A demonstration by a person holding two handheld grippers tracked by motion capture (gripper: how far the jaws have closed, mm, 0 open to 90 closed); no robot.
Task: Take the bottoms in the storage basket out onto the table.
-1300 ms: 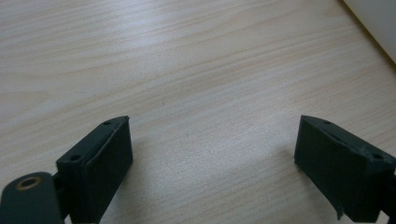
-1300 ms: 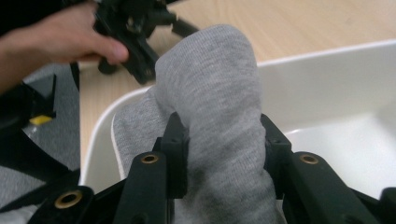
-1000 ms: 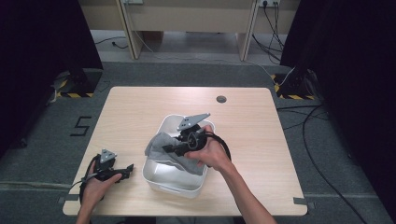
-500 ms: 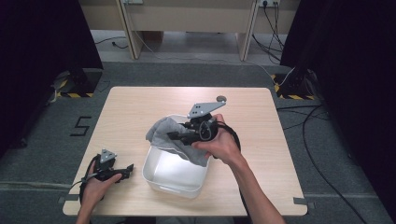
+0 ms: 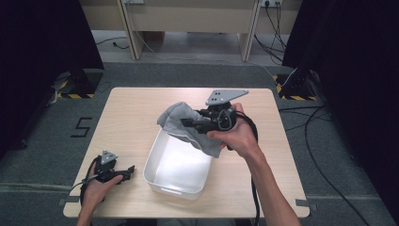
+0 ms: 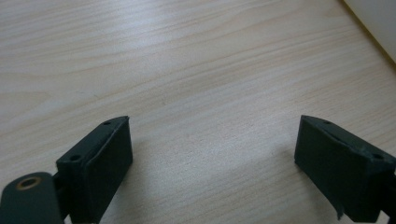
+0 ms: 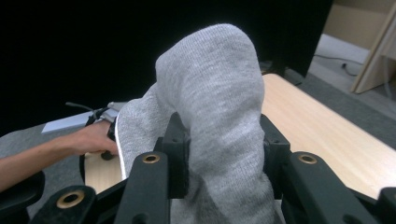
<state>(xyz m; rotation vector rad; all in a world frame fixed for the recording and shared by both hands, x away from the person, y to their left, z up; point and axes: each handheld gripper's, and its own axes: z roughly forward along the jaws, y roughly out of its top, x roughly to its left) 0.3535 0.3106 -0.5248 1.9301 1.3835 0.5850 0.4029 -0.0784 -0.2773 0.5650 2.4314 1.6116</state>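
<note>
Holding a grey cloth (image 5: 188, 126) up in the air with the right gripper (image 5: 190, 123), above the far edge of the white tub (image 5: 175, 165). Jaws pressed against the cloth from both sides, seen well in the right gripper view, where the knitted cloth (image 7: 210, 116) bulges up between them and folds over the top. Clamped near the middle of the bunch, probably so that both ends hang free and nothing slips out. One end drooping down toward the far right corner of the tub, but whether touching the rim, hard to say from the high view. Tub itself looking bare inside.

Right hand (image 5: 237, 134) turned sideways, with the gripper pointing to the left of the table (image 5: 131, 113); likely a way to keep the cloth clear of the tub wall while carrying it. Whether going into the tub or away from it, not possible to judge from this moment alone.

Resting low at the near left corner of the table, the left gripper (image 5: 126, 172), well apart from the cloth and just beside the tub's near left side. Jaws spread wide with nothing between them, only bare wood (image 6: 196, 84) under them in the left gripper view. Kept there probably to stay out of the way, or ready to steady the tub if needed.
</note>
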